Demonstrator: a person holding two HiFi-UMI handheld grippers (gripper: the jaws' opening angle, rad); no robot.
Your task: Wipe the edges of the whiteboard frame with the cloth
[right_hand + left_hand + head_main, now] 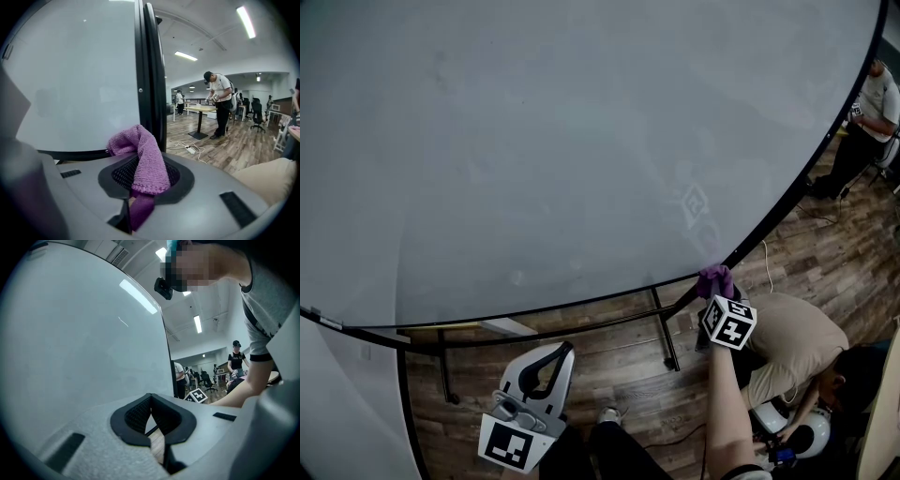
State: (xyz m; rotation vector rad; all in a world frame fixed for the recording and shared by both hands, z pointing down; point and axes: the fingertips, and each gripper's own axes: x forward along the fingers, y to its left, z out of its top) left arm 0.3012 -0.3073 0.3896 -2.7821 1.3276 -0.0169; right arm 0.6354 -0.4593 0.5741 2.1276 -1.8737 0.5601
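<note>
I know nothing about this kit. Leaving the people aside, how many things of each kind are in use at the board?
Whiteboard: 1
Purple cloth: 1
Grippers: 2 (left gripper, shut and empty; right gripper, shut on the cloth)
Total: 4

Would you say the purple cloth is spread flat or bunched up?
Bunched up: the purple knitted cloth is folded over itself, pinched in the shut right tongs at the whiteboard's black frame.

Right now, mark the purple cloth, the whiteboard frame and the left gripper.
purple cloth (146, 163), right gripper view, fold between the jaws
whiteboard frame (152, 84), right gripper view, black upright edge
left gripper (151, 398), left gripper view, where the fingertips meet
</note>
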